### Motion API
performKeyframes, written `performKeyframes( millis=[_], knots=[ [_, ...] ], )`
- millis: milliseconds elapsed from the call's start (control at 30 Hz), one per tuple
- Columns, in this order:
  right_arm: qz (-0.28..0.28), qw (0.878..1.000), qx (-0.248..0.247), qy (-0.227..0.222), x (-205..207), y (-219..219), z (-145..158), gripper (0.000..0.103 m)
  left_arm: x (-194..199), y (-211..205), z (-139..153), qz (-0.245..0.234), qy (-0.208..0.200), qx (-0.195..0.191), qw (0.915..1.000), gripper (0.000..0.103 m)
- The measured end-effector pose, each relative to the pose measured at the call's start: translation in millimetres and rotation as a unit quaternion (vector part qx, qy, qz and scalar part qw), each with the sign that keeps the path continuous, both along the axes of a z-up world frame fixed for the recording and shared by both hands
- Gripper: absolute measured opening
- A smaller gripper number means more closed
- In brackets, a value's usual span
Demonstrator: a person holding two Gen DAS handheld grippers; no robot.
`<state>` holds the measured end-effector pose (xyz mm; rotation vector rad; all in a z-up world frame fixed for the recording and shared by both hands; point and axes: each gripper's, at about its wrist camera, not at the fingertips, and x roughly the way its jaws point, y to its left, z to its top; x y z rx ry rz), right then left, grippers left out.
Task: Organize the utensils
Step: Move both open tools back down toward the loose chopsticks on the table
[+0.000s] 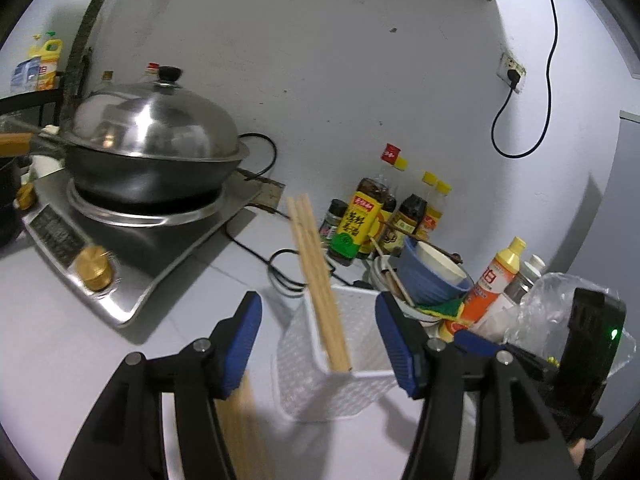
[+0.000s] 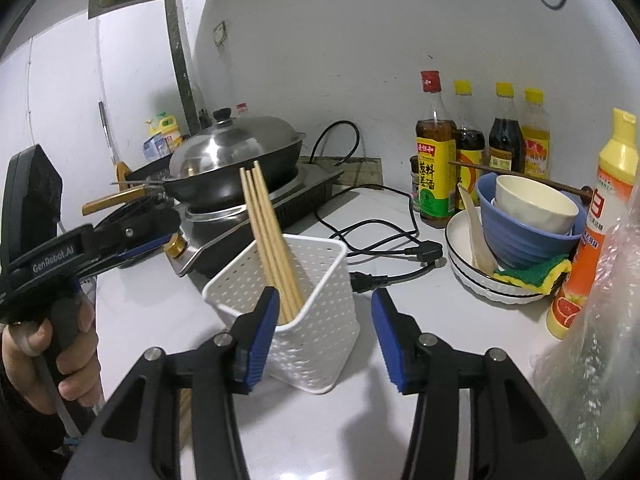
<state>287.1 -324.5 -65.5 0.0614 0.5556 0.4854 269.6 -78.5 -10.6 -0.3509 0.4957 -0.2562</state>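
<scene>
A white perforated basket [image 1: 340,376] stands on the white counter, with a few wooden chopsticks [image 1: 320,280] leaning upright inside it. My left gripper [image 1: 320,340] is open just in front of the basket, its blue pads touching nothing. More wooden chopsticks [image 1: 240,420] lie blurred on the counter under its left finger. In the right wrist view the basket [image 2: 316,344] sits between the blue pads of my right gripper [image 2: 324,340], which is open with a gap on the right side. The chopsticks [image 2: 272,240] stick out of the basket's top. A hand holds the left gripper [image 2: 132,240] at the far left.
A lidded wok [image 2: 236,160] sits on an induction cooker [image 1: 120,248] at the left. Sauce bottles [image 2: 436,168] line the wall. A plate [image 2: 464,276] holds a blue bowl [image 2: 520,232], a cup and a sponge [image 2: 532,272]. Black cables [image 2: 380,240] lie behind the basket; a plastic bag [image 2: 600,340] is at the right.
</scene>
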Motion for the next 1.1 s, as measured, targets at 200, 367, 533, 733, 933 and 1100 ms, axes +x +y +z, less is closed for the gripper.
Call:
performKeyframes(
  millis=[200, 367, 533, 733, 933, 1100],
  knots=[
    [-0.005, 1.0, -0.023, 0.004, -13, 15, 4, 0.046, -17, 30, -16, 0.015, 0.015, -0.008, 0.9997, 0.059],
    [-0.007, 0.999, -0.037, 0.007, -21, 28, 4, 0.046, -31, 53, -27, 0.03, 0.016, -0.007, 0.9994, 0.059],
    [-0.004, 0.998, -0.058, 0.018, -30, 45, -2, 0.046, -39, 76, -42, 0.035, 0.032, -0.016, 0.9987, 0.059],
    [-0.006, 0.997, -0.071, 0.026, -37, 62, -8, 0.046, -51, 105, -60, 0.043, 0.047, -0.013, 0.9979, 0.059],
    [-0.005, 0.995, -0.085, 0.043, -34, 79, -18, 0.046, -62, 131, -78, 0.061, 0.062, -0.005, 0.9962, 0.059],
    [0.004, 0.993, -0.097, 0.063, -32, 97, -32, 0.046, -71, 148, -90, 0.068, 0.074, -0.003, 0.9949, 0.059]
  ],
)
